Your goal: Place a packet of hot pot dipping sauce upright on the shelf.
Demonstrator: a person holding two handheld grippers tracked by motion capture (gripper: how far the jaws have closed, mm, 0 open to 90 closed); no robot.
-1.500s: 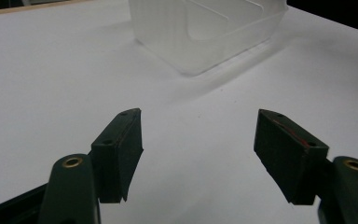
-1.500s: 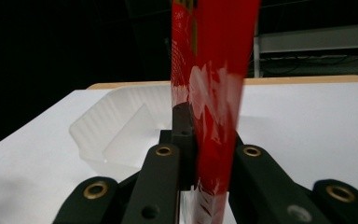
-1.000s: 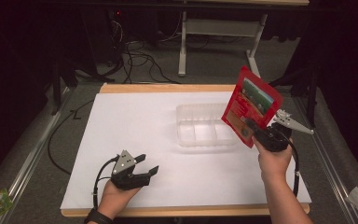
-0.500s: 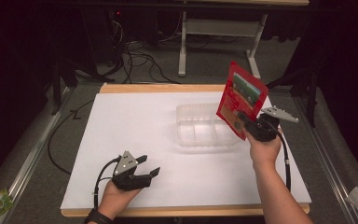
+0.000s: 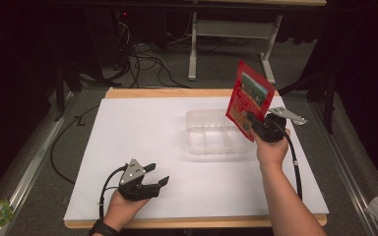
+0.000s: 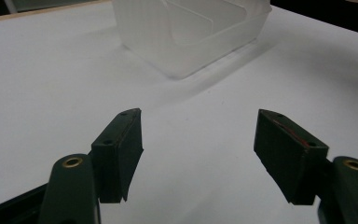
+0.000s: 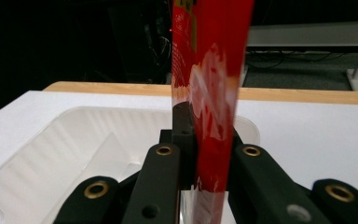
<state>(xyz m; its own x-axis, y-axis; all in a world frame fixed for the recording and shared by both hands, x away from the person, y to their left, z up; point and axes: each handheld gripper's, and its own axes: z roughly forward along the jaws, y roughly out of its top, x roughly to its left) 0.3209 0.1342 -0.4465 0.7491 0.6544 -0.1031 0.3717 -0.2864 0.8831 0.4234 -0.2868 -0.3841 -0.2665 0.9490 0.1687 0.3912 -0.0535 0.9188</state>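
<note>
The right gripper (image 5: 254, 121) is clamping the lower edge of a red foil packet (image 5: 248, 100), holding it upright just above a clear divided tray (image 5: 216, 132). The packet looks light, thin, floppy and slippery. The left gripper (image 5: 158, 177), jaws apart and empty, is resting on the white tabletop (image 5: 142, 128). Beyond lies a dark room.

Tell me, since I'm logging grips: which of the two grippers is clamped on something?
The right gripper, raised at the clear tray: it pinches the red packet. The left gripper gapes with nothing between its jaws.
</note>
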